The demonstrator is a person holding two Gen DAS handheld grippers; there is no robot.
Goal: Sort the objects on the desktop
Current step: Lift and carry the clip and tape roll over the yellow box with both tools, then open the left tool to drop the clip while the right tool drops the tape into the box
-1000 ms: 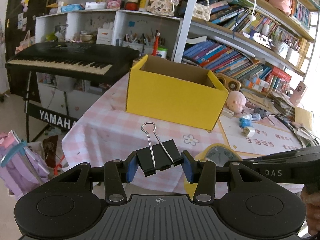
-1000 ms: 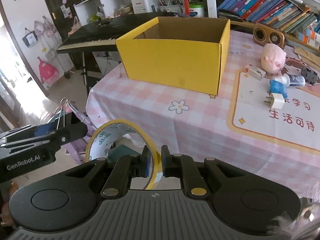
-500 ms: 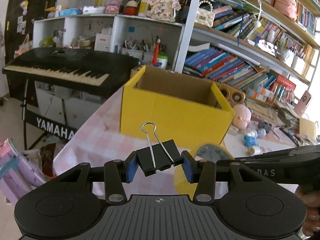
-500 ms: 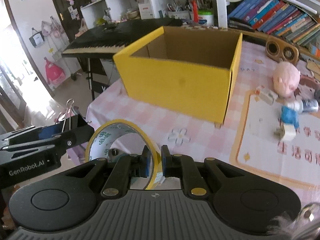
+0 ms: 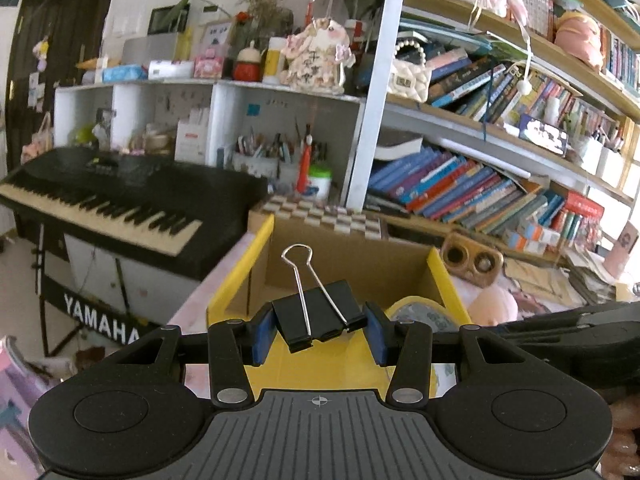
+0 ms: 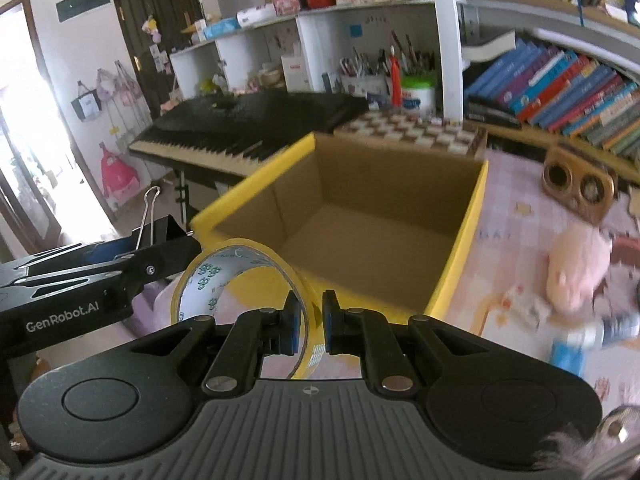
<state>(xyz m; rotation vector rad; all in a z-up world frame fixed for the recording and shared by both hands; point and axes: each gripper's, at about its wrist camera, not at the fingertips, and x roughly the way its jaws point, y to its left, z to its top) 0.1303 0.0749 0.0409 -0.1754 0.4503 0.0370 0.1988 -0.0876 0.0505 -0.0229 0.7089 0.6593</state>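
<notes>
My left gripper is shut on a black binder clip with wire handles pointing up, held just in front of the near wall of the open yellow cardboard box. My right gripper is shut on the rim of a yellow tape roll, held at the box's near left corner. The box inside looks bare. The left gripper with the clip also shows in the right wrist view; the tape roll shows in the left wrist view.
The box stands on a pink checked tablecloth. A pink plush toy, a wooden speaker and small blue items lie to its right. A black keyboard stands left; a chessboard and bookshelves stand behind.
Both grippers have moved forward and up toward the box with their objects held; the box now looms close and its inside is visible.
</notes>
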